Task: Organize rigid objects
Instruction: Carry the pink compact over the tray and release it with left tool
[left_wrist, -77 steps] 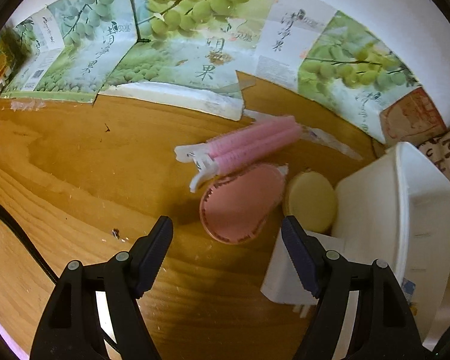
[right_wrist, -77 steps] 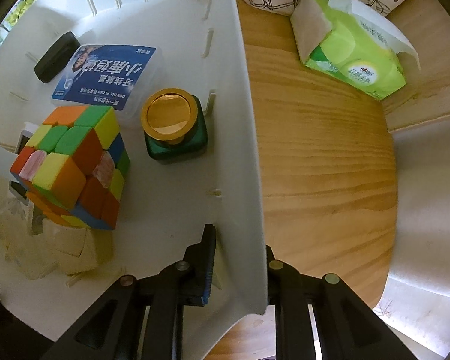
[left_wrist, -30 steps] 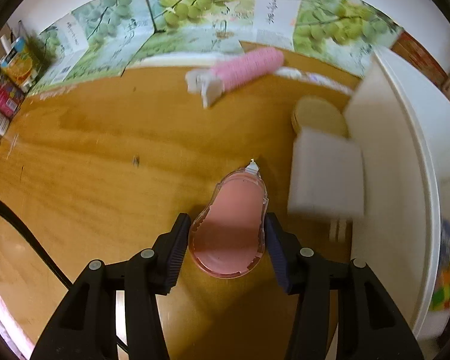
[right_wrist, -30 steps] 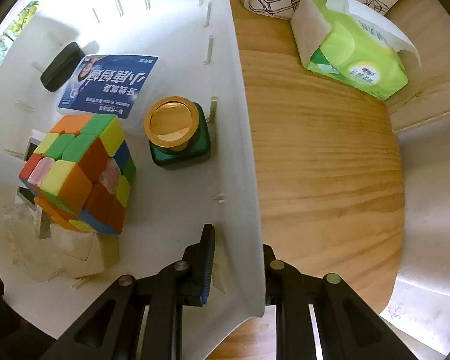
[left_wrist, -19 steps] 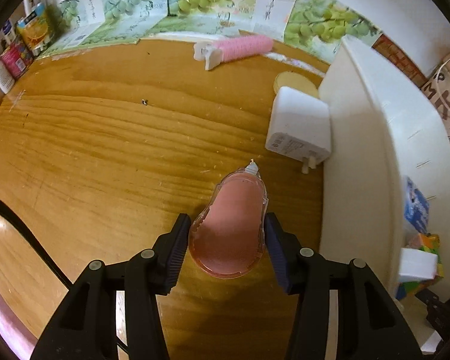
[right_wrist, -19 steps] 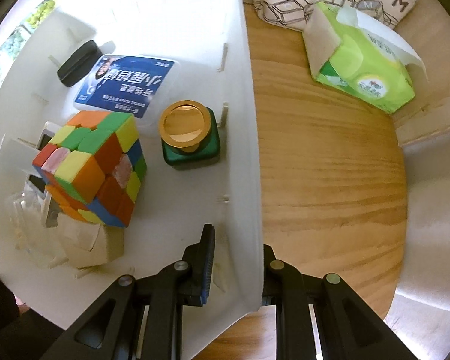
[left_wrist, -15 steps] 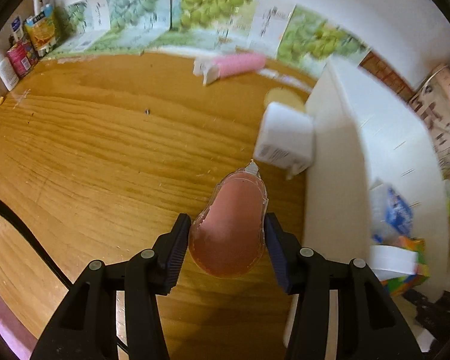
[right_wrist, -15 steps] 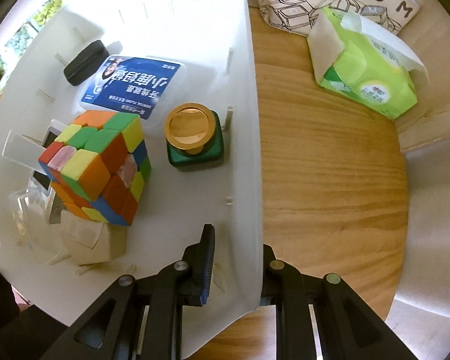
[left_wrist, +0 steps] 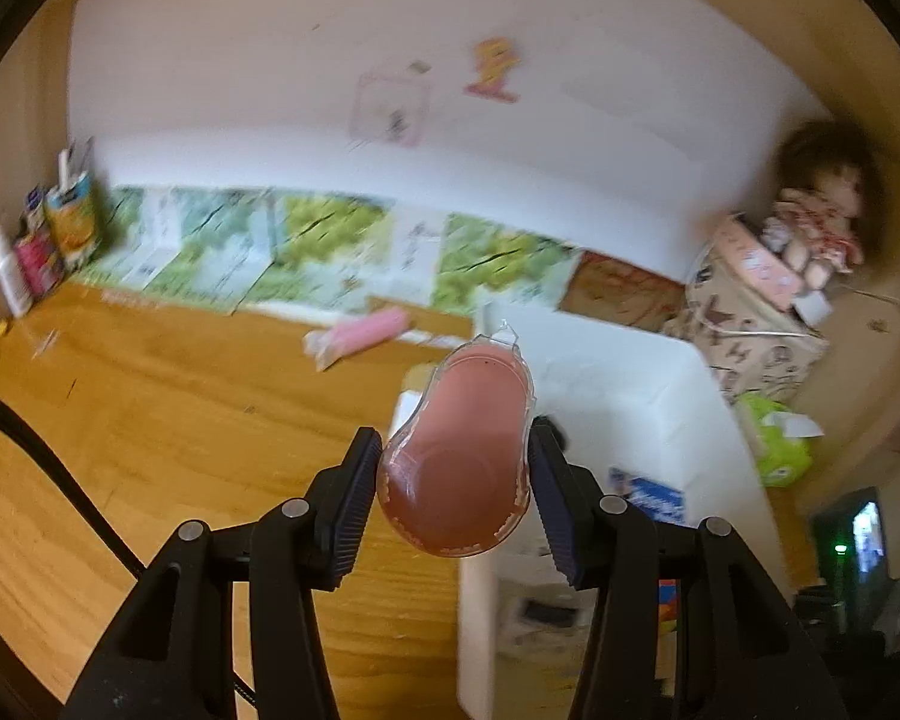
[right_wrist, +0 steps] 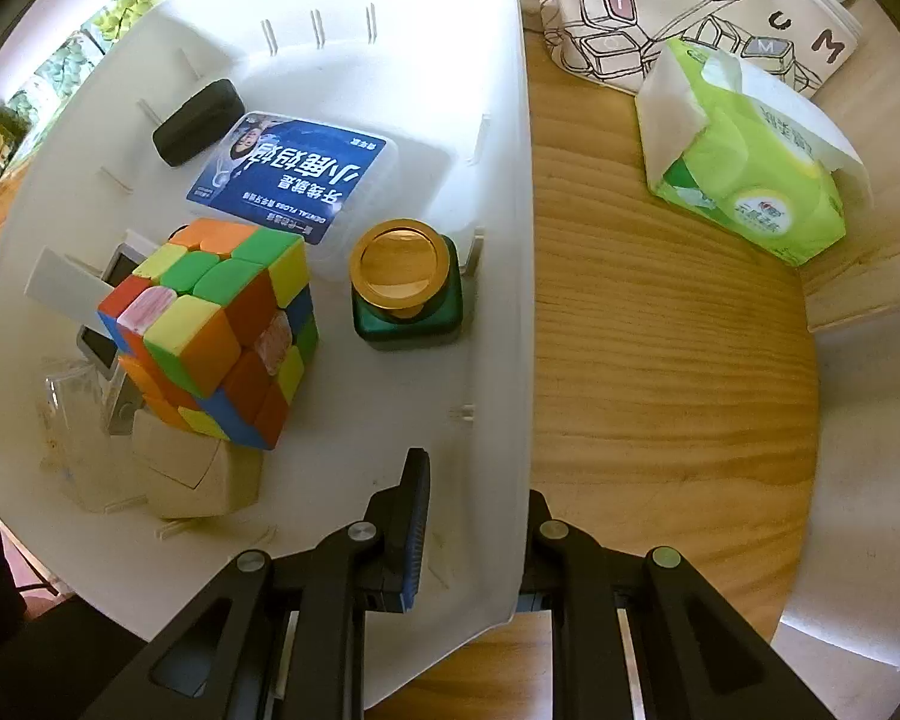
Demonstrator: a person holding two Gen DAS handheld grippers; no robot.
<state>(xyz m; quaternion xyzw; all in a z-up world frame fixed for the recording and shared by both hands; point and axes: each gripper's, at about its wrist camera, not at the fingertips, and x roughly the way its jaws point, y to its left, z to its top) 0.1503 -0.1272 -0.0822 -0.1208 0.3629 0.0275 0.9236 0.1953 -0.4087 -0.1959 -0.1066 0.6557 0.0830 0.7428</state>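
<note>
Left wrist view | left gripper [left_wrist: 453, 480] jaws pinch pink teardrop plastic tape dispenser [left_wrist: 459, 450] at its flanks | light, stiff, slippery shell | right gripper [right_wrist: 474, 516] jaws clamp white plastic bin [right_wrist: 519, 300] wall, 6 o'clock.

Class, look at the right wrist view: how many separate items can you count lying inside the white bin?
At least 6: black case at the back, blue dental floss box, green jar, puzzle cube, beige block beneath it, grey-white device behind. Clear plastic at the left may hide more.
</note>
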